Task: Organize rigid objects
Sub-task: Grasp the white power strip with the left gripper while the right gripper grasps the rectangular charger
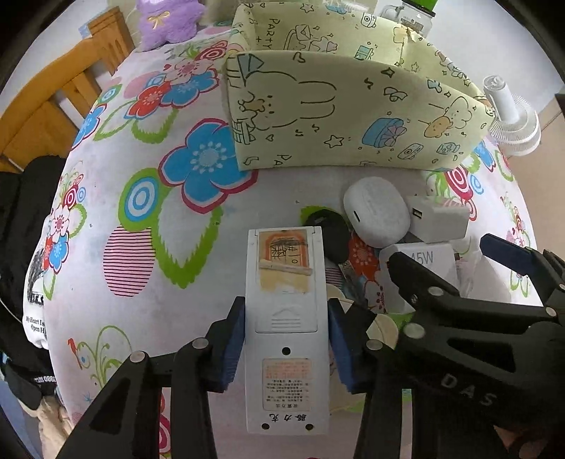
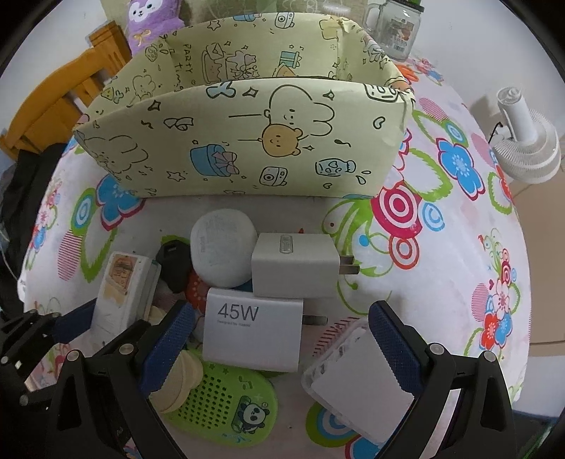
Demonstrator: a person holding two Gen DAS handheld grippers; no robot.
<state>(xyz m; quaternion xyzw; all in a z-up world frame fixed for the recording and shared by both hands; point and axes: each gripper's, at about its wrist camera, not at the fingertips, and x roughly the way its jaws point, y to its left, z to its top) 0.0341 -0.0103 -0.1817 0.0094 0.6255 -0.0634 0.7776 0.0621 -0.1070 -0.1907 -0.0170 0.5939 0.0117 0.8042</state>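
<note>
on the flowered worktop, at 6 o'clock in the left wrist view, your left claw is gripping the white remote by its long sides, with the blue pads pressing on both edges. the remote is lying back side up, its far end pointing toward 12 o'clock, with a worn sticker near that end. the black key fob is sitting just beside it at 1 o'clock.

your right claw is standing released, jaws wide apart, with the 45w charger lying between them and neither pad touching it. a clear case with a white insert is lying against the inner face of the pad at 4 o'clock. the green panda speaker is lying at 6 o'clock in that view, with a cream disc overlapping its left edge.

past the 45w charger, the smaller white charger is sitting with its prongs pointing to 3 o'clock, touching the round white earbud case at its left.

the pale yellow cartoon storage box is standing at 12 o'clock, near the cluster but apart from it. a white fan is sitting at 2 o'clock, a purple plush toy at 11 o'clock, and a glass jar beyond the box.
</note>
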